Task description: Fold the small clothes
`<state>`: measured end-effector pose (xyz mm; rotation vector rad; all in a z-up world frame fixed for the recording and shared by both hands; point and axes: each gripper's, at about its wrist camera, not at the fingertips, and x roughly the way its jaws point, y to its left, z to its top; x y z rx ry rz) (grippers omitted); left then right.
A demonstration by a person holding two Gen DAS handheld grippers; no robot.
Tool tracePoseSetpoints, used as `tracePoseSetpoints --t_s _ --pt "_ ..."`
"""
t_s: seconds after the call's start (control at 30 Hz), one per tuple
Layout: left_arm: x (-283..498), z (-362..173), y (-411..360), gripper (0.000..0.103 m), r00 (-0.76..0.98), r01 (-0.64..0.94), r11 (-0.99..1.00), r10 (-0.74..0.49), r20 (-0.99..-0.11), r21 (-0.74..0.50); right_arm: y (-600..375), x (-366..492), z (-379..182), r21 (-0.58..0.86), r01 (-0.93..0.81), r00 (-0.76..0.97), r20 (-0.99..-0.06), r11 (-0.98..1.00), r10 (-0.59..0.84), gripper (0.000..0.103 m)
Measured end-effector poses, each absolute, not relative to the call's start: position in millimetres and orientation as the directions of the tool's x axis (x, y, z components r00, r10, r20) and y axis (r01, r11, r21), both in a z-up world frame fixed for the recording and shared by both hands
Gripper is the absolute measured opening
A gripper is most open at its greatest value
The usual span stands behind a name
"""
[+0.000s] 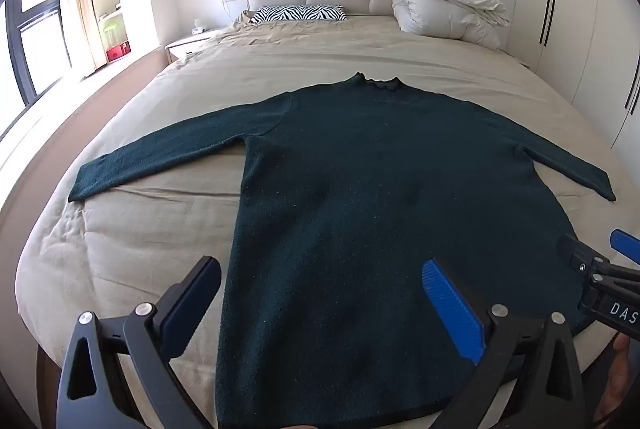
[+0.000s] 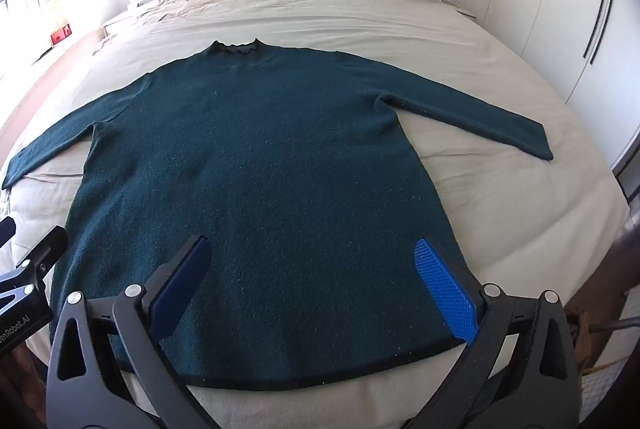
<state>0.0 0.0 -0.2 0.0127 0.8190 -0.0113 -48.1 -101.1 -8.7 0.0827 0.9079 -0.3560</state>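
A dark teal long-sleeved sweater point(image 1: 360, 181) lies flat on the bed, collar toward the headboard and both sleeves spread out; it also shows in the right wrist view point(image 2: 256, 165). My left gripper point(image 1: 320, 269) is open and empty, held over the sweater's lower left part near the hem. My right gripper point(image 2: 314, 249) is open and empty, held over the lower right part just above the hem point(image 2: 320, 377). The right gripper's tip shows at the right edge of the left wrist view point(image 1: 600, 261).
The bed point(image 1: 160, 229) has a beige cover. A zebra-print pillow point(image 1: 298, 13) and a rolled white duvet point(image 1: 444, 5) lie at the headboard. White wardrobes point(image 1: 580, 29) stand on the right, a nightstand point(image 1: 184, 45) and window on the left.
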Motion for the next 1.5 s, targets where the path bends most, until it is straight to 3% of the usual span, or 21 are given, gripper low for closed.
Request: tracePoseSetpoints --t_s 1.5 --pt "-6.7 -12.9 2.7 0.103 0.669 0.017 1.000 -0.014 -0.743 -0.003 -96.1 -46.5 -11.7 -0.093 0.319 0.557 -0.787 0.943 -0.266 0.103"
